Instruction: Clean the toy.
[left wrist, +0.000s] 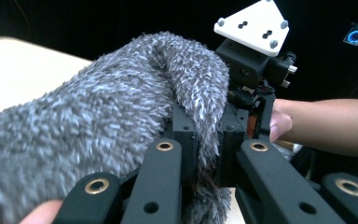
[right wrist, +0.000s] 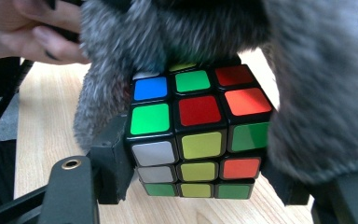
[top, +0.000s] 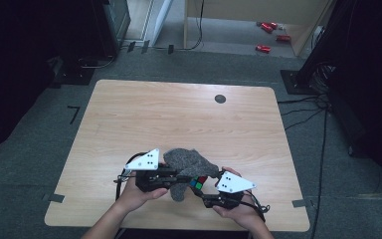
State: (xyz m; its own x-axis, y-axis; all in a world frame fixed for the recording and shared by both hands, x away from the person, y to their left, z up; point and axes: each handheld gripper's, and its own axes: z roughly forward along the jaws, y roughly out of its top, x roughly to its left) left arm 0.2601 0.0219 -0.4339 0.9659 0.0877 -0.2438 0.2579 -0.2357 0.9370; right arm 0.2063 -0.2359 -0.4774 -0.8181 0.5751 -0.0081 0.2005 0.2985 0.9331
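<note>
A grey fuzzy cloth point(top: 189, 164) hangs above the table's near edge between both hands. My left gripper point(top: 171, 175) is shut on it; in the left gripper view the black jaws point(left wrist: 208, 140) pinch a fold of the fuzzy cloth point(left wrist: 121, 107). My right gripper point(top: 204, 191) is shut on a colourful puzzle cube point(top: 197, 183). The right gripper view has the cube point(right wrist: 198, 135) squeezed between the two pads, gripper point(right wrist: 198, 172), with the cloth point(right wrist: 317, 93) draped over the cube's top and right side. A hand holds each gripper.
The wooden table point(top: 179, 114) stretches away beyond the hands, with a small black round cap point(top: 220, 98) near its far edge. Cables point(top: 308, 109) lie on the floor to the right. Red objects point(top: 268, 37) sit on the floor far behind.
</note>
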